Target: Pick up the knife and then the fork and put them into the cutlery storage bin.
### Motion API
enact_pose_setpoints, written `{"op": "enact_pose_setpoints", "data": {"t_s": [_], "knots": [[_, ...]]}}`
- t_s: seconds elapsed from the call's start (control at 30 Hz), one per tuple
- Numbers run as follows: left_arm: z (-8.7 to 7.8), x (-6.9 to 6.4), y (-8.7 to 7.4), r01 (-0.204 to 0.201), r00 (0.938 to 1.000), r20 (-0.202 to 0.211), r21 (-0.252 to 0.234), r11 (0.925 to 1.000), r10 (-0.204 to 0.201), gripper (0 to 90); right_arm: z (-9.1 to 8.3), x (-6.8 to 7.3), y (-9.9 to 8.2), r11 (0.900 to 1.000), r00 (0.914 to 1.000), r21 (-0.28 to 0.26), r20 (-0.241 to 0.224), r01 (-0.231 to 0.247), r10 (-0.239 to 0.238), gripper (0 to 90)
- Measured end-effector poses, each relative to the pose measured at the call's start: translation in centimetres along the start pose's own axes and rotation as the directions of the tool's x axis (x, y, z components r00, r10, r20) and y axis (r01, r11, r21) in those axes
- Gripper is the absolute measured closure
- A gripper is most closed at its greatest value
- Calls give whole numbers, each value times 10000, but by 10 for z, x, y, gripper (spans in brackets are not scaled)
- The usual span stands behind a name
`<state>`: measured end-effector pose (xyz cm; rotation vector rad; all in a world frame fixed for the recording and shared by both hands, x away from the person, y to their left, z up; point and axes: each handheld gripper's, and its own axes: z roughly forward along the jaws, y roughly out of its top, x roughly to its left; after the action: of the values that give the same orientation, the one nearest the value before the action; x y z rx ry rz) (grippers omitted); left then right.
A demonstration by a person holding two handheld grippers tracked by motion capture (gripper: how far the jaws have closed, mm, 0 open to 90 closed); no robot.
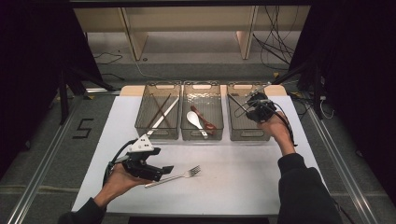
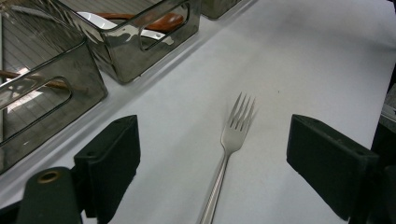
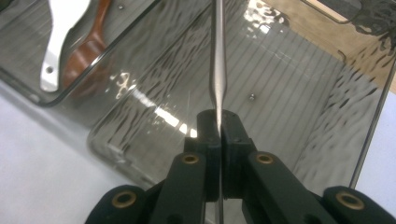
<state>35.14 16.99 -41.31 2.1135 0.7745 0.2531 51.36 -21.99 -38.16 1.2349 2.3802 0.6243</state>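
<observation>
Spoons (image 1: 200, 119) in middle bin (image 1: 201, 135), chopsticks (image 1: 159, 112) left

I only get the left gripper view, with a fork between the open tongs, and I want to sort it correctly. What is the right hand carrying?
Observer: The right tongs are shut on a slim metal handle.
Operator: Where is it?
Observer: Above the right-hand bin of the three.
Operator: And the bin at the far left?
Observer: The left bin holds chopsticks.
</observation>
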Motion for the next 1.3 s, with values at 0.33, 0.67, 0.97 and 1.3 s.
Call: {"op": "enact_pose_setpoints", "data": {"t_s": [0.33, 0.67, 0.97, 1.3], "knots": [[1, 0, 0, -10, 10000, 55, 137, 9999, 9, 165, 11, -8, 10, 9986, 9986, 234, 251, -476, 470, 891], [2, 0, -1, -106, 9999, 93, 219, 9997, 104, 164, 24, -10, 13, 9966, 9972, 567, 469, -601, 575, 889], [2, 0, 0, -104, 9999, 105, 200, 9997, 102, 164, 35, -9, 16, 9948, 9933, 395, 725, -935, 905, 740], [2, 0, -1, -142, 9998, 113, 344, 9993, 138, 164, 14, -12, 18, 9931, 9920, -93, 456, -1171, 1174, 559]]}}
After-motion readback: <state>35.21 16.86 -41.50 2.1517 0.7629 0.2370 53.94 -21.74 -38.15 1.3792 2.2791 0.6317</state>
